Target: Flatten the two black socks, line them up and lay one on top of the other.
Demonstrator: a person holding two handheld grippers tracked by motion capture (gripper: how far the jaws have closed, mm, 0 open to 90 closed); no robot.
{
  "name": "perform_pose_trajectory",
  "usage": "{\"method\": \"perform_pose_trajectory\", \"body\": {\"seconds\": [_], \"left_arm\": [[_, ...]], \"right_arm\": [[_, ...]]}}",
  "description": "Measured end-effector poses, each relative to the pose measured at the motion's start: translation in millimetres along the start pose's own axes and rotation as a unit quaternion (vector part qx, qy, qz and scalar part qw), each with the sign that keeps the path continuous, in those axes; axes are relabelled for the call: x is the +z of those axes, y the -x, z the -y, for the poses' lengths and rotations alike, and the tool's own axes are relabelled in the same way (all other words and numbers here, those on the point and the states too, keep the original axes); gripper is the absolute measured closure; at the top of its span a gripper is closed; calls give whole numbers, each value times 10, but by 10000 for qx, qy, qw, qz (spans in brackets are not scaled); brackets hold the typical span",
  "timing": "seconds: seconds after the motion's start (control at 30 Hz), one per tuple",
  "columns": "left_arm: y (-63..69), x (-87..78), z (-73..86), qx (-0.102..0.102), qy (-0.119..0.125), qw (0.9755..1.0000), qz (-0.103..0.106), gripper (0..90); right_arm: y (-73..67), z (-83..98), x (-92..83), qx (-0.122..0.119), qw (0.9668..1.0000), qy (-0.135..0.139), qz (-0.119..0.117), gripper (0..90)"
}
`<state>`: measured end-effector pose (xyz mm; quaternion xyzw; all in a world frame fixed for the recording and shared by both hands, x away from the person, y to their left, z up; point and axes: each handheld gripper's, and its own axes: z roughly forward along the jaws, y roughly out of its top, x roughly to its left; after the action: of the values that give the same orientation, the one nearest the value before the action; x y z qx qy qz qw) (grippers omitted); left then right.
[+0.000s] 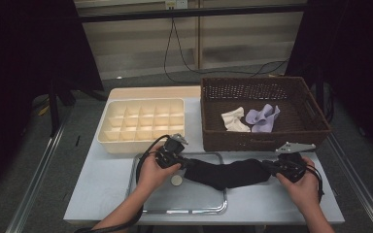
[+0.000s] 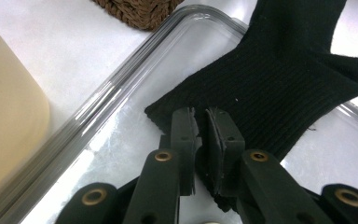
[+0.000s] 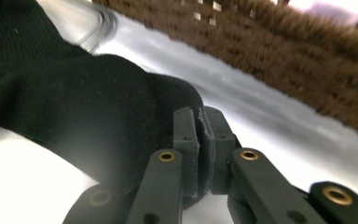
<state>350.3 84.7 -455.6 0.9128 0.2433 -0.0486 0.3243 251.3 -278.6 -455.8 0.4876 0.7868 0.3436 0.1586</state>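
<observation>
With your left gripper (image 1: 183,162) and right gripper (image 1: 271,168) each clamped on one end of the black sock (image 1: 228,174) at lower centre, over the clear tray (image 1: 184,209), keep even tension so neither end slips

Dim room; right gripper view blurred, glary.

A black ribbed sock (image 1: 228,174) crosses a clear tray (image 1: 184,206); brown woven basket (image 1: 264,141), cream organiser (image 1: 141,143) behind.
</observation>
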Motion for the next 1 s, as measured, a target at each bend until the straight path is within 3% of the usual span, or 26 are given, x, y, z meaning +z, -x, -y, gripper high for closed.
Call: {"method": "perform_pose_trajectory", "body": {"seconds": [0.13,0.33,0.4,0.43,0.47,0.5,0.53,0.6,0.67,0.8,1.0], "left_arm": [[5,5,0,-28,32,10000,-1,817],[19,24,6,-89,115,9999,32,822],[18,25,2,-57,79,9999,39,822],[2,16,-3,73,-12,10000,29,821],[12,21,-1,-9,44,10000,33,822],[2,13,-1,78,-11,10000,32,821],[20,24,4,-51,96,9999,35,821],[21,12,1,-28,62,10000,6,821],[33,0,0,-173,175,9997,36,821],[25,-68,5,-122,209,9997,11,821],[32,-79,53,-235,217,9995,36,819]], "right_arm": [[-9,-22,3,-36,10000,-4,21,860],[103,40,-3,153,9998,-4,138,866],[120,46,-15,202,9997,65,118,861],[119,44,-20,200,9997,105,120,854],[113,39,-19,154,9997,119,132,853],[102,31,-22,143,9997,110,151,854],[91,20,-22,116,9998,112,155,854],[65,-1,-27,70,9998,98,165,857],[57,-15,-24,51,9998,110,141,857],[36,-38,-27,5,9999,118,112,852],[-15,-68,7,-165,9998,120,90,848]]}}
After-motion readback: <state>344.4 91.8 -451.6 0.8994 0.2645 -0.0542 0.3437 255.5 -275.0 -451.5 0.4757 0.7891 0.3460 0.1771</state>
